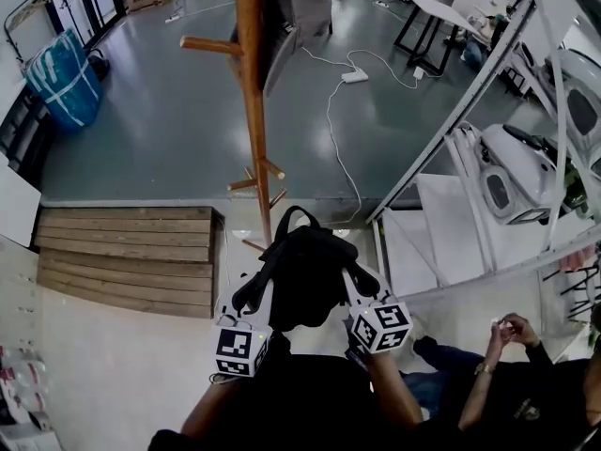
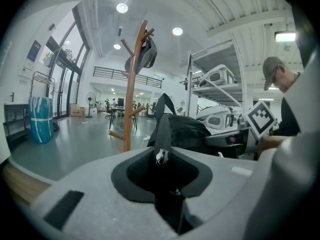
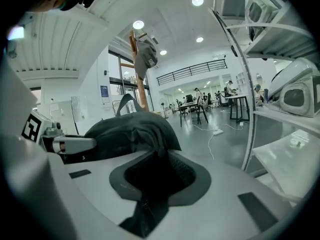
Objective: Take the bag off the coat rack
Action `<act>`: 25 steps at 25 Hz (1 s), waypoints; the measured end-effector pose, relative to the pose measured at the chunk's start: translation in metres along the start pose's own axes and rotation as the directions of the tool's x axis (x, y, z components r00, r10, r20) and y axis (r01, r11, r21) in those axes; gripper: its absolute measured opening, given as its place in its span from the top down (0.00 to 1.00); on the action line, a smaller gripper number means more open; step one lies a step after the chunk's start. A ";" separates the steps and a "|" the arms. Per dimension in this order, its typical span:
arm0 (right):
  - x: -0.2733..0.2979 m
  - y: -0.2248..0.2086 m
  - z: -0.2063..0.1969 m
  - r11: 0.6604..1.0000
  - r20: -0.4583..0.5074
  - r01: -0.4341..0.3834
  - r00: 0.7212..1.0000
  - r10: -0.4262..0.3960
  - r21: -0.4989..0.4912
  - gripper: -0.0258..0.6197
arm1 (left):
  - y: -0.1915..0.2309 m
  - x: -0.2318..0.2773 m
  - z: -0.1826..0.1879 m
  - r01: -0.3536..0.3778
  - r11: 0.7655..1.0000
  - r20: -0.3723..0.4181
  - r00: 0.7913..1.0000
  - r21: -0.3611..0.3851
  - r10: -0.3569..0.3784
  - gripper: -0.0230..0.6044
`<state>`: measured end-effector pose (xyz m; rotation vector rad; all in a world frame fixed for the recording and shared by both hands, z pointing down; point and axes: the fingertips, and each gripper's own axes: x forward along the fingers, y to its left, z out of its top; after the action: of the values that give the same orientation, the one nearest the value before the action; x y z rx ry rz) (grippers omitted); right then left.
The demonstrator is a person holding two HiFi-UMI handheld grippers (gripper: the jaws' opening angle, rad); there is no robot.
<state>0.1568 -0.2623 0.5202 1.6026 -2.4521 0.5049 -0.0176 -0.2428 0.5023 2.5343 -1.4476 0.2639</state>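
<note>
The black bag hangs between my two grippers, off the wooden coat rack that stands just beyond it. My left gripper is shut on the bag's left strap, which runs up from the jaws to the bag. My right gripper is shut on the bag's black fabric, with the bag's body bulging to its left. The coat rack still carries a grey cap near its top. The cap also hangs on the rack in the right gripper view.
A metal shelf frame with white helmets stands at the right. A wooden pallet lies at the left, a blue bundle further back. A white cable crosses the floor. A seated person's hands are at lower right.
</note>
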 end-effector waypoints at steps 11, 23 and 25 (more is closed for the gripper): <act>-0.078 0.018 -0.034 1.000 0.008 -0.027 1.000 0.027 0.012 0.85 | -0.056 -0.067 -0.025 -0.023 1.000 0.001 1.000 0.004 0.023 0.84; -0.154 0.045 -0.073 0.993 -0.008 -0.113 0.994 0.113 0.028 0.85 | -0.112 -0.144 -0.056 -0.092 0.996 -0.004 0.996 -0.002 0.092 0.84; -0.163 0.050 -0.078 0.992 -0.015 -0.125 0.992 0.125 0.030 0.85 | -0.118 -0.153 -0.060 -0.101 0.995 -0.009 0.995 -0.007 0.101 0.84</act>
<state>0.1748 -0.0761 0.5314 1.4547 -2.5556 0.5727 0.0046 -0.0415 0.5096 2.4544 -1.5730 0.2844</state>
